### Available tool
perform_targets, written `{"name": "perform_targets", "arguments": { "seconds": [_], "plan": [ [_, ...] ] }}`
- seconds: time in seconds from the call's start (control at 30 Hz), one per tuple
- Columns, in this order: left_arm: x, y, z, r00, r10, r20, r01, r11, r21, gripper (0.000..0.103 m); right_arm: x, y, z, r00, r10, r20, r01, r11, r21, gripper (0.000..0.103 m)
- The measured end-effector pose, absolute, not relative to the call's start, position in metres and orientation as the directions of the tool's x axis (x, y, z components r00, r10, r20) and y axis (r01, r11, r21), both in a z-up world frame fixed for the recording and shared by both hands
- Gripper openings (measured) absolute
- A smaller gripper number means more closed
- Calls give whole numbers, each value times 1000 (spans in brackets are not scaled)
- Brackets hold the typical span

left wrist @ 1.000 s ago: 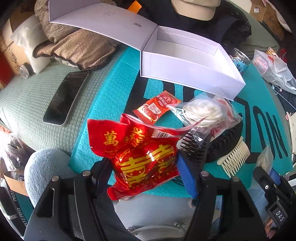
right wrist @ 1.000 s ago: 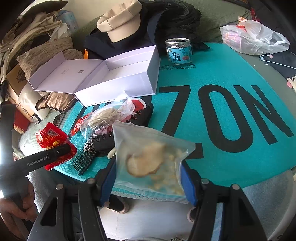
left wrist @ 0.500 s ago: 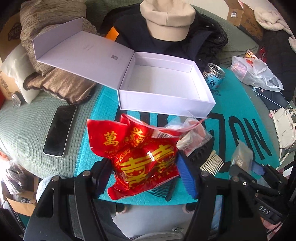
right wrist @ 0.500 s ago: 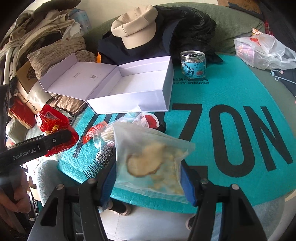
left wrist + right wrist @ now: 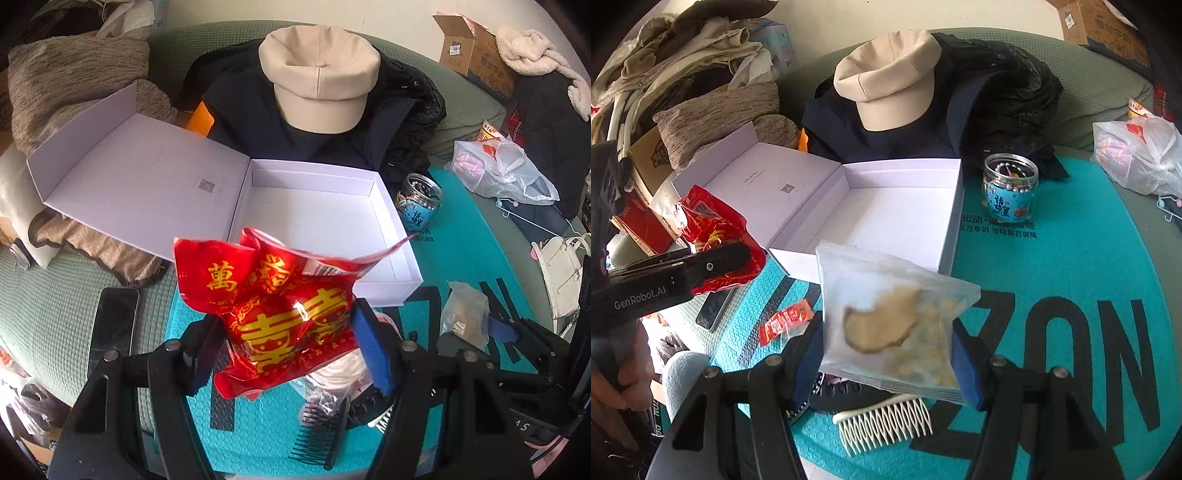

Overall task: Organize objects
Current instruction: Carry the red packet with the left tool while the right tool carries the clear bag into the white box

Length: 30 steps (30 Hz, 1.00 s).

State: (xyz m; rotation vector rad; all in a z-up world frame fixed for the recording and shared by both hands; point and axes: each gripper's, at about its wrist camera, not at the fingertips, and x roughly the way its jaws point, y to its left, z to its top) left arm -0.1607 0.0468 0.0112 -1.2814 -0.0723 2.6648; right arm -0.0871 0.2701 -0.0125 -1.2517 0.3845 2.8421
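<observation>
**Packets held above the open box: slip and snag risks**

Packets are in both tools. The left tool [image 5: 288, 354] is clamped on a crinkled red foil packet [image 5: 280, 306], held in the air just near of the white box [image 5: 402, 258]. The right tool [image 5: 886, 354] is clamped on a frosted snack bag [image 5: 890, 317], likewise held clear of the teal mat [image 5: 1052, 258]. Both wrappers are slick and gripped only at their sides, so either might slide out short of the box. The red packet's loose top corner could catch the near wall. The two tools are close together and may collide over the tray. The glass jar [image 5: 1010, 188], just right of the box, could be knocked over.
</observation>
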Motion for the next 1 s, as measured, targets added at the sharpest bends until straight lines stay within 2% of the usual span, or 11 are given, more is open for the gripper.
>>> {"name": "perform_targets", "arguments": {
  "seconds": [1.0],
  "plan": [
    [-361,72,-42,-593,176,-786,-160,-982,-99,65,-244,319,-38,-688,-48,-724,-96,-983,156,63]
  ]
}}
